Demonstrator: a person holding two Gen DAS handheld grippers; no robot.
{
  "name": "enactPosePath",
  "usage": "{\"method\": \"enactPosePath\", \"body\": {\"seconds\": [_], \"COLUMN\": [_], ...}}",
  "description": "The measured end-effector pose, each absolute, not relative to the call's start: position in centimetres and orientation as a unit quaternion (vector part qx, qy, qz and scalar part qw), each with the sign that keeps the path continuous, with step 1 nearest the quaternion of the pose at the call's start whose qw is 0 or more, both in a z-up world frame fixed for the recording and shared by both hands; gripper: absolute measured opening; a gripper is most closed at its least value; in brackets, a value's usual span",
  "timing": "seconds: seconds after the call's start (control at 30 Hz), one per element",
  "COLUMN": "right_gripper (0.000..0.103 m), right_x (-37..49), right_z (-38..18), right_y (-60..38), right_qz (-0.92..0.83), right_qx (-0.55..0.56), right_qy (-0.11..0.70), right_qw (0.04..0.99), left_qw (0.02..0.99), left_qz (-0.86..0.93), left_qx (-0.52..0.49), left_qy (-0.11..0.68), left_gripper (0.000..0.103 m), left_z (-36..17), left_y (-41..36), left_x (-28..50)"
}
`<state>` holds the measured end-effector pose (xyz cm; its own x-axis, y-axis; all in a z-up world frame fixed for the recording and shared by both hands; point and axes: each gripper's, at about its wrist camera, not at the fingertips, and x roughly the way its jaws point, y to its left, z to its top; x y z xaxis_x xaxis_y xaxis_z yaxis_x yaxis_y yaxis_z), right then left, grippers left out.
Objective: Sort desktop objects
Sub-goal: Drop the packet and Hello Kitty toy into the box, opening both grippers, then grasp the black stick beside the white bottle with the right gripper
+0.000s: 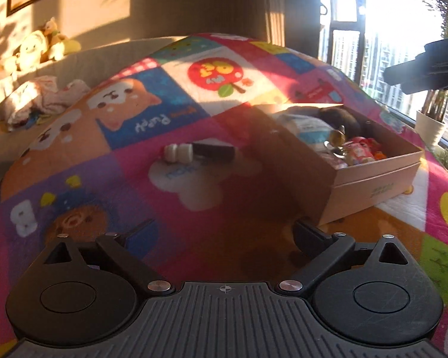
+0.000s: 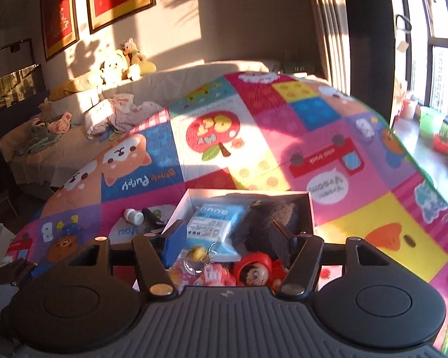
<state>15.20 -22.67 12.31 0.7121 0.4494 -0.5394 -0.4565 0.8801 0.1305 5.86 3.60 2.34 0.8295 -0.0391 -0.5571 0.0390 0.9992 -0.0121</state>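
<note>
A dark bottle with a white cap (image 1: pixel 198 152) lies on its side on the colourful cartoon mat (image 1: pixel 134 119), left of a cardboard box (image 1: pixel 373 179). My left gripper (image 1: pixel 224 232) is open and empty, low over the mat, short of the bottle. The box (image 2: pixel 310 205) holds a blue tissue pack (image 2: pixel 212 223), a dark soft item (image 2: pixel 271 217), a keyring (image 2: pixel 198 256) and a red-hooded doll (image 2: pixel 254 271). My right gripper (image 2: pixel 227 238) is open and empty, right above the box contents. The bottle (image 2: pixel 134 216) shows left of the box.
A sofa with plush toys (image 2: pixel 125 62) and crumpled clothes (image 2: pixel 113 116) stands behind the mat. Windows and potted plants (image 1: pixel 433 119) are at the right. A green bucket (image 2: pixel 430 122) sits on the sill. The right gripper's body (image 1: pixel 433 65) shows at the upper right.
</note>
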Motion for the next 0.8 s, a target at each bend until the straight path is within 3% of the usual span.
{"method": "enactPosePath", "body": {"seconds": [0.37,0.43,0.5,0.63,0.73,0.8], "right_gripper": [0.062,0.05,0.046,0.047,0.059,0.059], "right_x": [17.7,19.3,21.0,24.0,25.5,26.3], "right_z": [11.8,11.2,10.0,6.8,4.6,3.3], "right_y": [-11.2,-7.5,-3.6,2.0,4.7,6.1], "right_qz": [0.326,0.348,0.345,0.33,0.319,0.31], "right_qx": [-0.075,-0.082,-0.111,-0.133,-0.148,-0.173], "right_qy": [0.35,0.378,0.389,0.421,0.429,0.43], "right_qw": [0.875,0.854,0.847,0.834,0.832,0.83], "left_qw": [0.94,0.941,0.942,0.942,0.942,0.942], "left_qz": [0.034,0.034,0.034,0.032,0.031,0.03], "left_qx": [-0.12,-0.117,-0.112,-0.119,-0.123,-0.124], "left_qy": [0.316,0.315,0.315,0.313,0.311,0.311], "left_gripper": [0.102,0.102,0.102,0.103,0.103,0.103], "left_z": [0.6,0.5,0.5,0.5,0.5,0.5], "left_y": [8.6,8.4,8.1,8.3,8.4,8.4], "left_x": [7.0,6.9,6.8,6.8,6.7,6.7]}}
